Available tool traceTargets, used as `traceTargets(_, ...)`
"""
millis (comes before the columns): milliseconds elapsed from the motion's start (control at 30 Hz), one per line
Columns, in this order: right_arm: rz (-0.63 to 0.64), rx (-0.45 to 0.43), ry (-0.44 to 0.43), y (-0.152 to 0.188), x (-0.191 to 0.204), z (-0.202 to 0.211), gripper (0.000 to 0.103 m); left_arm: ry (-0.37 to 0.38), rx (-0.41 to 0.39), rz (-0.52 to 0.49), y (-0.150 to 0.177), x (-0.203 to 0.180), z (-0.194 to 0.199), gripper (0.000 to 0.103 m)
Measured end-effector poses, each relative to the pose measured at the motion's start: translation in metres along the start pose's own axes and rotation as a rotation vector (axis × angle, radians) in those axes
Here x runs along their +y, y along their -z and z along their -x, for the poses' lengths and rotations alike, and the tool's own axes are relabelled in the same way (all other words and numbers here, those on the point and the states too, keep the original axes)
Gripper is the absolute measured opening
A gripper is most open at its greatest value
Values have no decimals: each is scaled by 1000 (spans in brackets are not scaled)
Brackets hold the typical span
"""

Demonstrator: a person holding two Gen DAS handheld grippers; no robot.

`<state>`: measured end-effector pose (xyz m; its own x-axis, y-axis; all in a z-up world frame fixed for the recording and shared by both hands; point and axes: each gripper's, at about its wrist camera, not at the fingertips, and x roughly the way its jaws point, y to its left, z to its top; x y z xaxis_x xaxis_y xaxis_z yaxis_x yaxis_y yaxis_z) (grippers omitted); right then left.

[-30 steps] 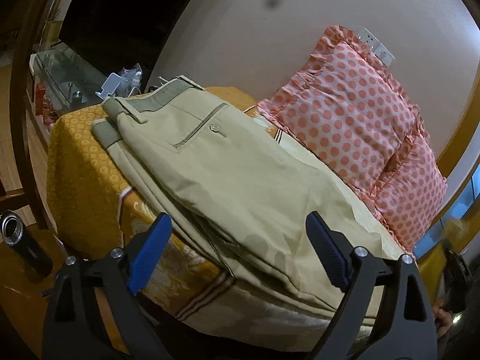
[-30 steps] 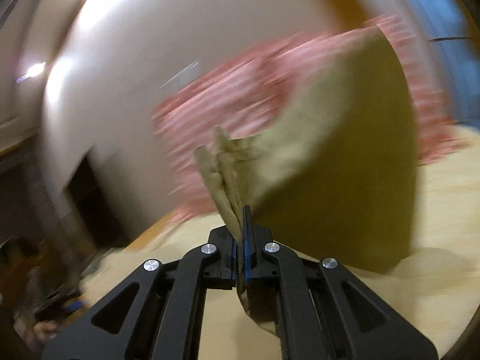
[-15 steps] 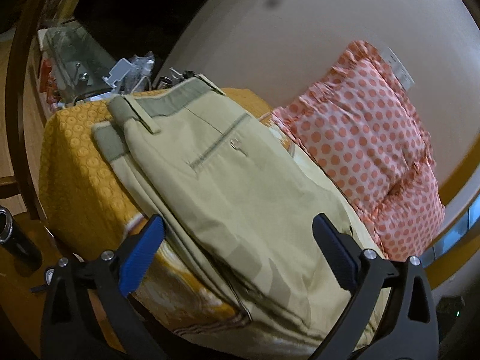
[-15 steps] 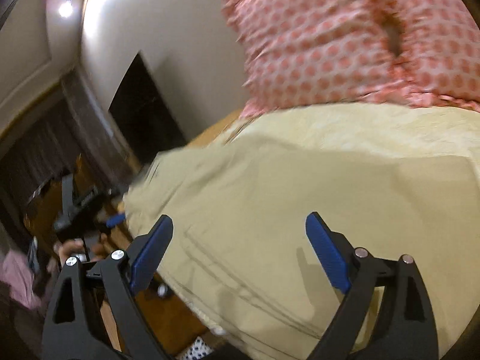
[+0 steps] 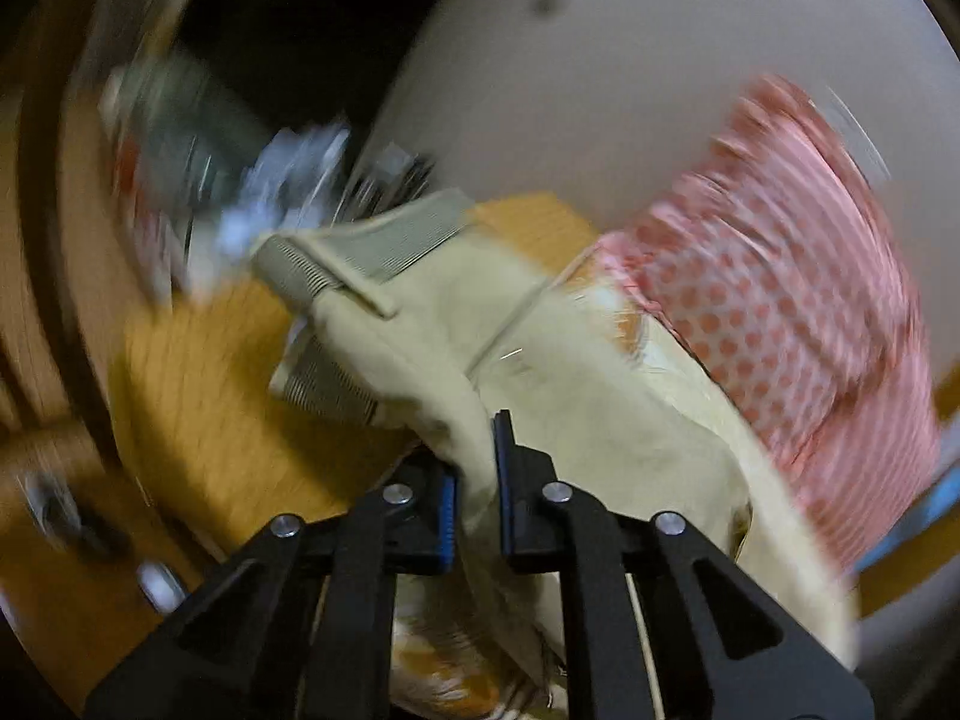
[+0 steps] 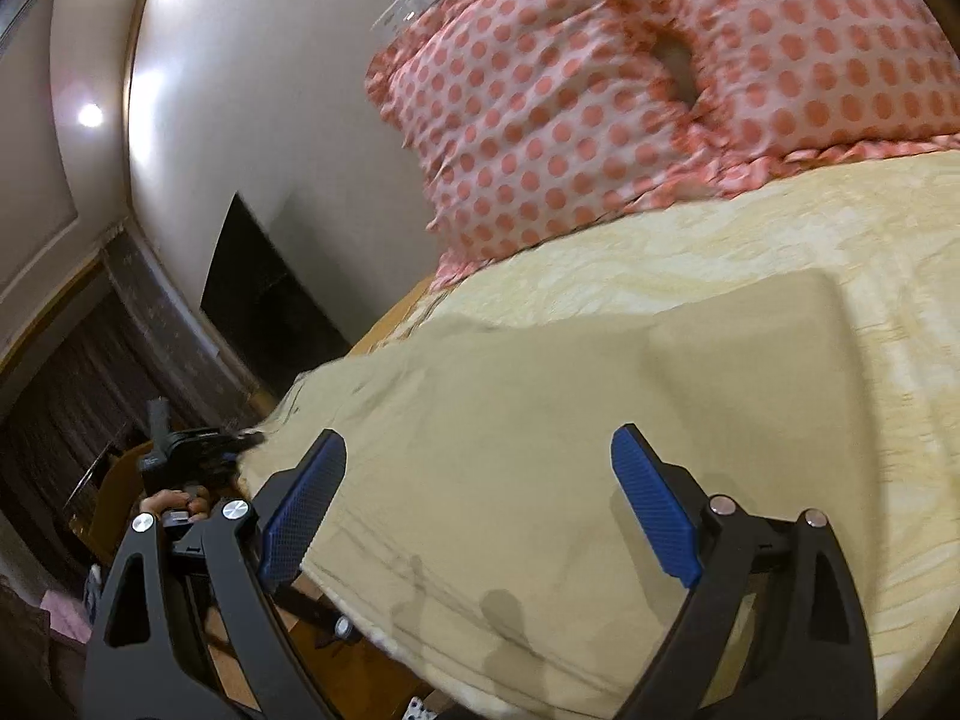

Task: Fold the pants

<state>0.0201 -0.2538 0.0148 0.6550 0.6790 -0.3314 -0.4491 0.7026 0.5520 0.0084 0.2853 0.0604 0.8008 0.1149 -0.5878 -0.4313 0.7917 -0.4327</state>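
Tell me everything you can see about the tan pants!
The pants are light khaki, of what looks like smooth woven cloth, with a ribbed grey-green waistband and a belt loop. They lie on the yellow bedspread, below the pink polka-dot pillows. The left hand-held gripper is shut on a bunched fold near the waist, pulling it up into a ridge. In the right wrist view the cloth lies flat and smooth, and the right hand-held gripper is open above it.
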Motion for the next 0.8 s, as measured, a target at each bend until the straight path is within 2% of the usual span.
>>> traceTargets(67,-13,-34,25,-5,-10,11,92,49,-51,-146,-8,-49,17,7)
traceTargets(133,-41,-86,54,-11,-22,28,92,136,-88,-306,-5,-107,36,6)
traceTargets(200,-80,-144,80,-16,-34,48,92,236,-113,-481,14,-169,53,6)
traceTargets(267,-118,-195,106,-21,-45,65,92,375,-100,-650,48,-223,68,7)
traceTargets(333,-152,-229,132,-24,-55,80,92,518,-39,-813,99,-271,75,7)
traceTargets(400,-191,-255,149,-25,-66,91,93,613,70,-938,153,-301,68,8)
traceTargets(500,-279,-240,122,-26,-84,94,93,621,204,-1083,218,-311,50,9)
traceTargets(567,-329,-192,104,-27,-96,87,93,639,284,-1106,236,-302,45,10)
traceTargets(600,-338,-159,105,-29,-99,81,93,661,316,-1087,235,-294,47,17)
traceTargets(667,-331,-101,116,-31,-100,68,93,694,285,-1024,216,-278,59,23)
traceTargets(700,-320,-54,124,-34,-101,57,93,701,244,-981,202,-267,67,39)
traceTargets(733,-311,-24,131,-36,-101,48,92,693,195,-910,178,-253,71,60)
traceTargets(767,-300,11,142,-37,-101,38,90,665,158,-838,156,-239,69,66)
traceTargets(800,-289,49,156,-37,-101,28,83,637,151,-792,143,-231,64,68)
